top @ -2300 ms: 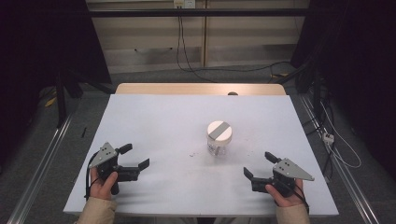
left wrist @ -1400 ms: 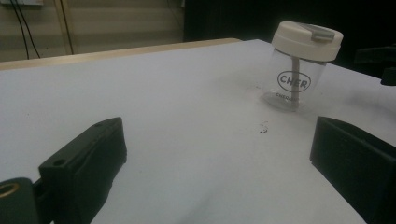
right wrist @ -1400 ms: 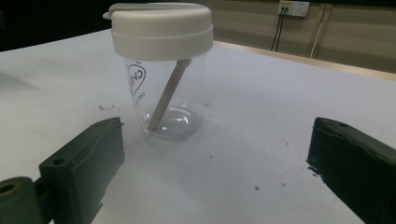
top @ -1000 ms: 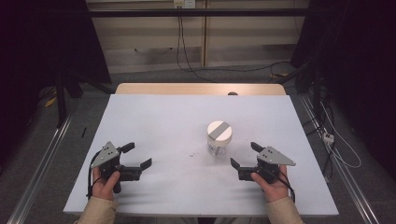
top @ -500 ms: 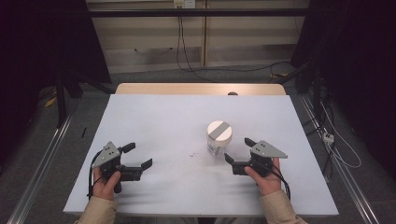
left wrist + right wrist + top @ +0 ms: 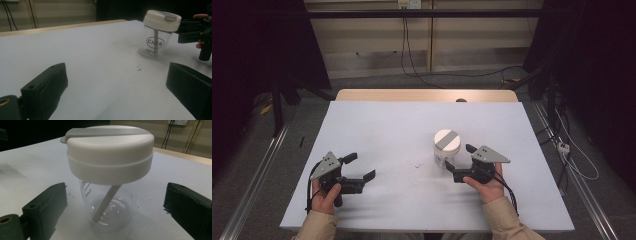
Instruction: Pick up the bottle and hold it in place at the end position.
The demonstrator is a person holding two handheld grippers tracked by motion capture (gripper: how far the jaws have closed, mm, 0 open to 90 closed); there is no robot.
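**Inspector:** Since the earlier frames, the right gripper (image 6: 458,163) has travelled in from the table's right edge toward the middle and now sits just beside the jar (image 6: 446,147). The left gripper (image 6: 360,166) has held its station near the front-left of the table (image 6: 377,125).

**Supervisor:** State of the jaws?

**Inspector:** Both pairs are spread. The right gripper view shows the jar (image 6: 110,182) standing between the right jaws with a gap on each side, nothing pinched. The left jaws are parted over bare table, well apart from the jar (image 6: 157,35).

**Supervisor:** Location and condition of the jar?

**Inspector:** Upright, right of centre, clear walls, white lid (image 6: 110,152) seated, a pale stick (image 6: 106,203) leaning inside.

**Supervisor:** Risks from here?

**Inspector:** In my judgement, three. The lid overhangs the narrower body, so a jaw advancing high could strike the rim and tip the jar. Closing off-centre could push it sideways across the smooth surface. Squeezing the slick, curved wall could let it slip out.
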